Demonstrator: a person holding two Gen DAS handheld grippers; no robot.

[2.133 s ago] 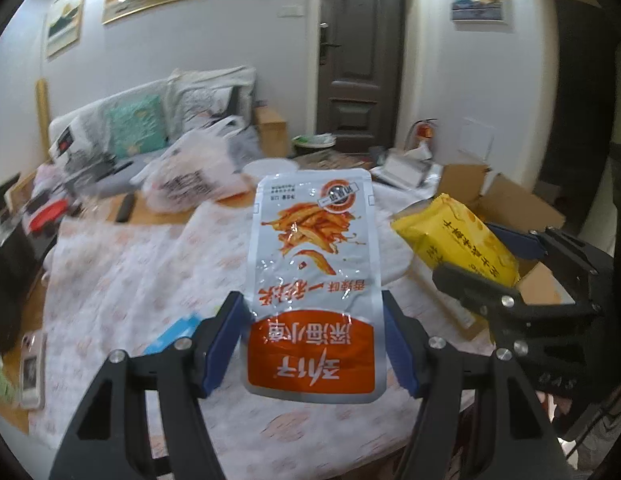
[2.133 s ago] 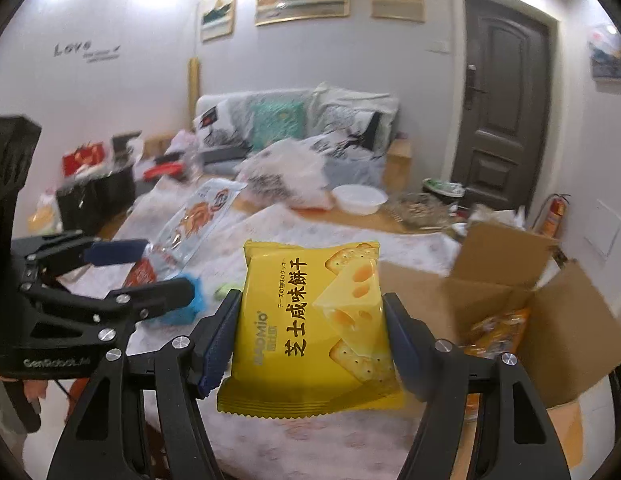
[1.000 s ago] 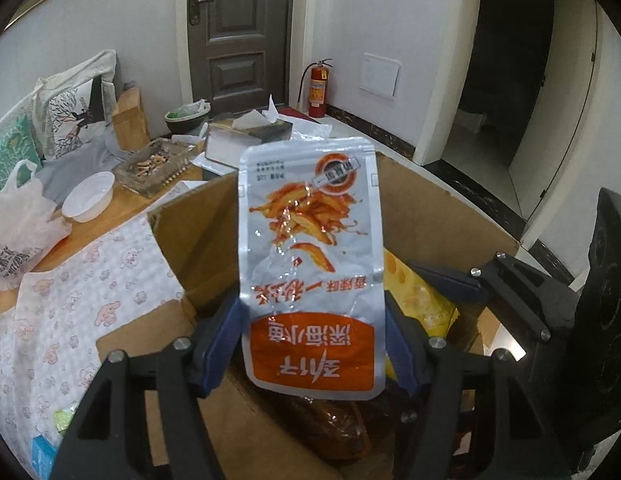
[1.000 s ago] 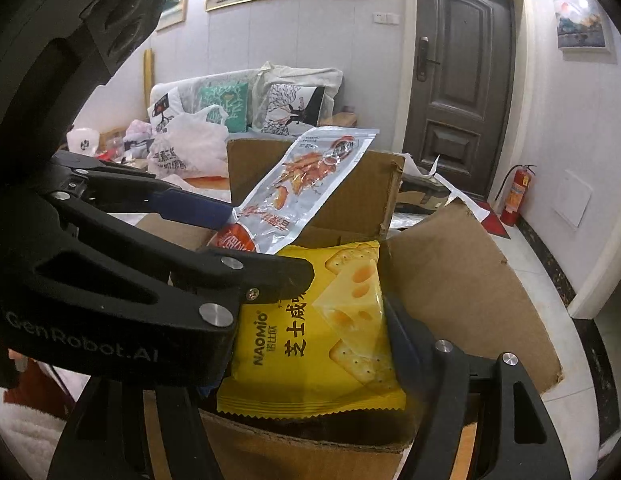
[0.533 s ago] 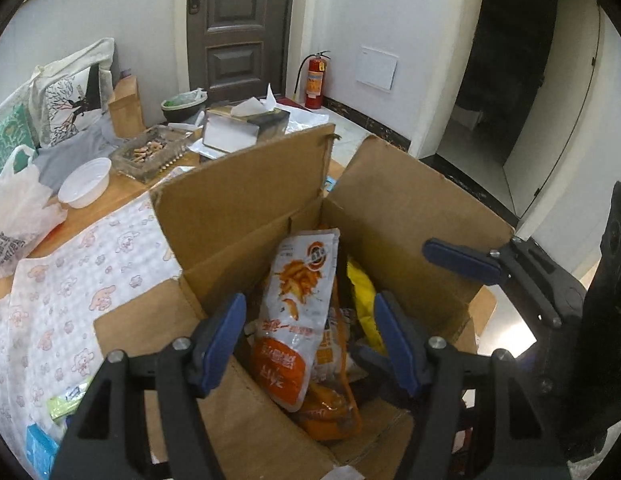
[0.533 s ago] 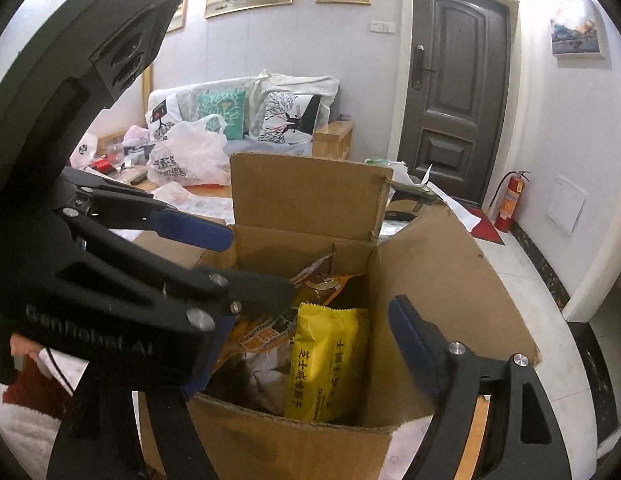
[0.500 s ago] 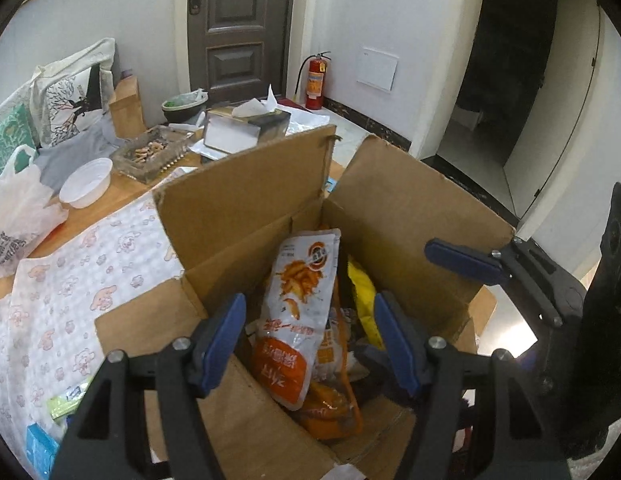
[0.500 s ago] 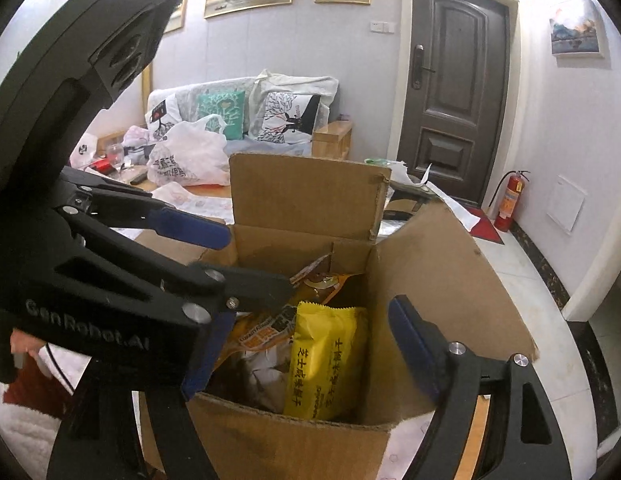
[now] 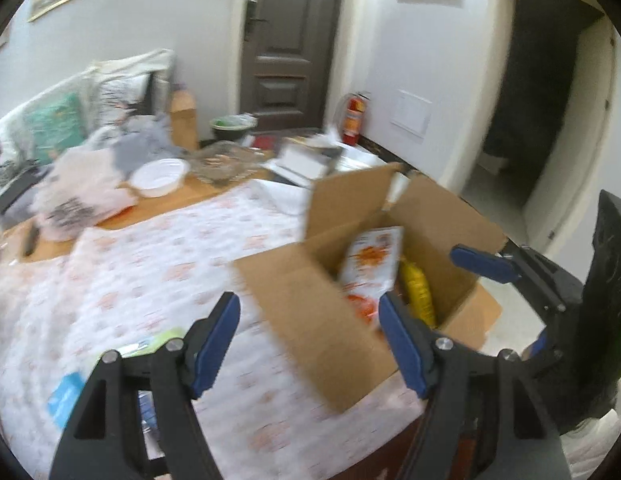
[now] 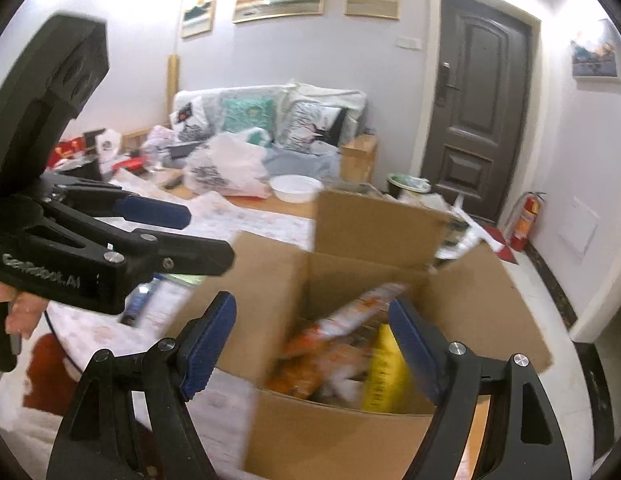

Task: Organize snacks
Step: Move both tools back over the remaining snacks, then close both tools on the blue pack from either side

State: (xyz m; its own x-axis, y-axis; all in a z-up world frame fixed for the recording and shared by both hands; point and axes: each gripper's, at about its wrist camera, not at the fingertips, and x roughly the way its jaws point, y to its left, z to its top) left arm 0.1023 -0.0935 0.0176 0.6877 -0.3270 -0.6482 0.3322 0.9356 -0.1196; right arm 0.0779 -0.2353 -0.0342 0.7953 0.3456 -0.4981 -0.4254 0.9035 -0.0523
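An open cardboard box (image 9: pixel 350 344) (image 10: pixel 350 436) stands at the table's right end. Inside it lie an orange-and-white snack pouch (image 9: pixel 372 260) (image 10: pixel 350 316) and a yellow cracker packet (image 9: pixel 418 292) (image 10: pixel 380 372). My left gripper (image 9: pixel 310 336) is open and empty, above the table just left of the box. My right gripper (image 10: pixel 314 344) is open and empty over the box's near wall. The right gripper also shows in the left wrist view (image 9: pixel 510 276), and the left gripper in the right wrist view (image 10: pixel 182 236).
Small blue and green packets (image 9: pixel 110 364) lie on the patterned tablecloth (image 9: pixel 150 264) left of the box. A white plastic bag (image 10: pixel 226 172) and a white bowl (image 9: pixel 158 176) sit further back. A sofa with cushions (image 10: pixel 270 120) and a door (image 10: pixel 478 112) are behind.
Both snacks were let go into the box about half a second ago. Since then both open grippers have pulled back and swung left, away from the box.
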